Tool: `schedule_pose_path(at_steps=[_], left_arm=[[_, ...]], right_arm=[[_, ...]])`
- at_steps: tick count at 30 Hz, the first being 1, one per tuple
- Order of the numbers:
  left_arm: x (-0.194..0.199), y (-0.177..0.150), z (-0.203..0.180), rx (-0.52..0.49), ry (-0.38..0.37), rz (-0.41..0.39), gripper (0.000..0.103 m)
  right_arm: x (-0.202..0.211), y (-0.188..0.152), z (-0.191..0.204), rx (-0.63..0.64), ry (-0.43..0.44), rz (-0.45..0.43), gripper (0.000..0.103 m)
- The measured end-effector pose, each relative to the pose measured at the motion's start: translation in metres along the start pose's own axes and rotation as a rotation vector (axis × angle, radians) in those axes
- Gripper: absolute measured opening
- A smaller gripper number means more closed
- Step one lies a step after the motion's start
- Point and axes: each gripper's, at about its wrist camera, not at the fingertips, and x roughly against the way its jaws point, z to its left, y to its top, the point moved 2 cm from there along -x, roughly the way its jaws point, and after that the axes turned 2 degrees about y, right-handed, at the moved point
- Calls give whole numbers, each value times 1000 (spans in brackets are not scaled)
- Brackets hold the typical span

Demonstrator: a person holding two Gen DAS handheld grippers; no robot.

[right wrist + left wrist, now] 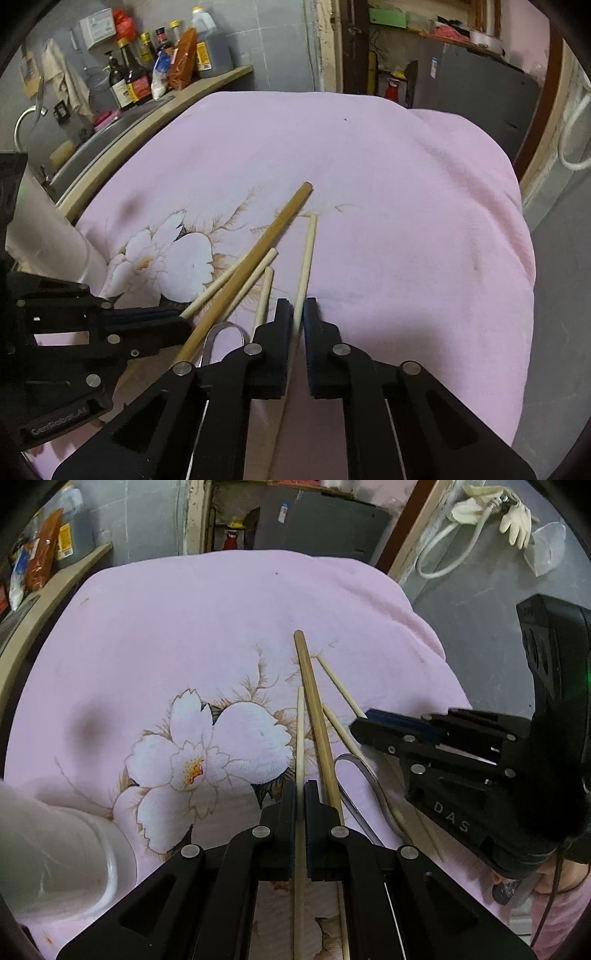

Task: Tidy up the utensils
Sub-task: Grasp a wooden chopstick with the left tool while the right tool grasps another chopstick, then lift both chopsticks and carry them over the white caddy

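Note:
Several pale chopsticks and one thicker brown stick (314, 709) lie fanned on a pink flowered cloth (184, 627). My left gripper (300, 794) is shut on one pale chopstick (300, 731) that runs between its jaws. My right gripper (297, 314) is shut on another pale chopstick (307, 254). In the left wrist view the right gripper (364, 722) comes in from the right over the chopsticks. In the right wrist view the left gripper (177, 319) holds its chopstick (221, 284) beside the brown stick (258, 258). A metal utensil handle loop (354, 771) lies under the sticks; it also shows in the right wrist view (225, 332).
A white cup (55, 849) stands at the cloth's left; it also shows in the right wrist view (48, 236). A counter ledge with sauce bottles (136, 74) and a sink (107, 133) runs along the left. Grey floor drops off at the right.

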Motion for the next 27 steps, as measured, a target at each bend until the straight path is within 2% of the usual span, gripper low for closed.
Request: schedule_pose_path(at_steps=[4,10,14,19,23,27], left_arm=[[14,-12,-3,5,1,-73,2],[48,-35,-12,5,-30,-243,2],[80,-45,-15,14,-63,-415,2],[120,-47,-20,15,-52,-617,2],[149,-48,-20,15,-27,-763,2],[175,-51,-16,11,7,-867,2]], right_arm=[[13,-11,-3,-50,29,-37,3],[50,-33,-8,-128,66,-195,3],[86,-50,4,-108,55,-394,3],[125,-59,27,-60,4,-658,3],[145,-54,51,0,-43,-813,3],[161,-49,74,43,-29,-939,3]])
